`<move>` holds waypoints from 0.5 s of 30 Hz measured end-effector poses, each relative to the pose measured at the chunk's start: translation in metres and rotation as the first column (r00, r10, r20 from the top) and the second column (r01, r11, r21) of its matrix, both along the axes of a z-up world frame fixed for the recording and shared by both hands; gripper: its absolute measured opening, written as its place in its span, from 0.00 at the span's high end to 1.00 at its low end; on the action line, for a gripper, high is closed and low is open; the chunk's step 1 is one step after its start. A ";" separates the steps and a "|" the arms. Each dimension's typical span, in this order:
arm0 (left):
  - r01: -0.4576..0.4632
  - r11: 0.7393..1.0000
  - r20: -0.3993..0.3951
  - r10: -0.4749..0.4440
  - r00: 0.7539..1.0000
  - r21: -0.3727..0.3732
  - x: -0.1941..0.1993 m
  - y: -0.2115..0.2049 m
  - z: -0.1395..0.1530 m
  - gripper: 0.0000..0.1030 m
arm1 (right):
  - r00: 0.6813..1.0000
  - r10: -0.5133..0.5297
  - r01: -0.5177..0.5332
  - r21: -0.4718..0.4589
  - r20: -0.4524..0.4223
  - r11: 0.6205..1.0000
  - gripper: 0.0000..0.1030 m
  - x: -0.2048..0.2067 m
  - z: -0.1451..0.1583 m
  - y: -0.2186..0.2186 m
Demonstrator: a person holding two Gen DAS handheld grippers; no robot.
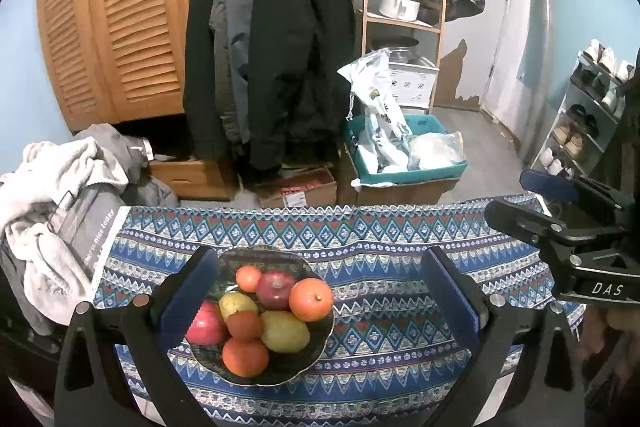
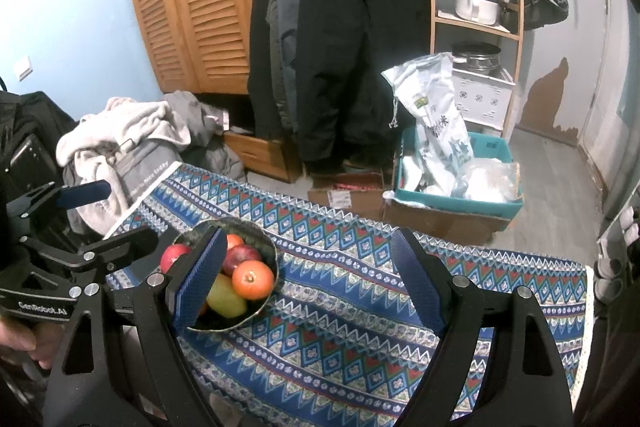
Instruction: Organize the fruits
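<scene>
Fruit bowl on patterned cloth, both grippers released.

Left wrist view: the bowl (image 1: 264,315) of fruit is seen between the spread fingers of the left gripper (image 1: 320,301), nothing grasped. Right wrist view: the right gripper (image 2: 312,283) is held spread and empty, right of the bowl (image 2: 228,275).

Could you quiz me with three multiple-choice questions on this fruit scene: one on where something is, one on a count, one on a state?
1. Where is the fruit?
A in a bowl
B on the floor
C on a shelf

2. How many red apples show in the left wrist view?
A none
B two
C five

3. The right gripper is
A shut on an orange
B shut on the bowl
C open

Answers:
1 A: the fruit is piled in the bowl on the patterned tablecloth.
2 B: red apples at the back and left.
3 C: right gripper jaws stand wide, nothing between them.
</scene>
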State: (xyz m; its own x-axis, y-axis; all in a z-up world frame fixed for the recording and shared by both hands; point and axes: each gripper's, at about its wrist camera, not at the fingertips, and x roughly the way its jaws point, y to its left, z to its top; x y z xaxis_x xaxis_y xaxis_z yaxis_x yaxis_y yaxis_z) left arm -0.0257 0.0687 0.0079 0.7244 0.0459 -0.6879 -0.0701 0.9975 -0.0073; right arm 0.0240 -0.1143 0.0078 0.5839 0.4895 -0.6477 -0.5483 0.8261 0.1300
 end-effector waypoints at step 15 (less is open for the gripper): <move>-0.014 1.000 -0.010 0.014 1.000 0.022 -0.001 -0.001 0.000 0.01 | 1.000 -0.002 0.002 -0.003 0.001 1.000 0.19 0.001 0.000 0.001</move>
State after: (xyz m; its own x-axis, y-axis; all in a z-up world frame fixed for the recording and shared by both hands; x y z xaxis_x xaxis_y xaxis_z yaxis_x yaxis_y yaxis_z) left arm -0.0266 0.0678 0.0080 0.7167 0.0712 -0.6937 -0.0836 0.9964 0.0158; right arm 0.0246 -0.1138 0.0081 0.5855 0.4863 -0.6486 -0.5466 0.8277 0.1273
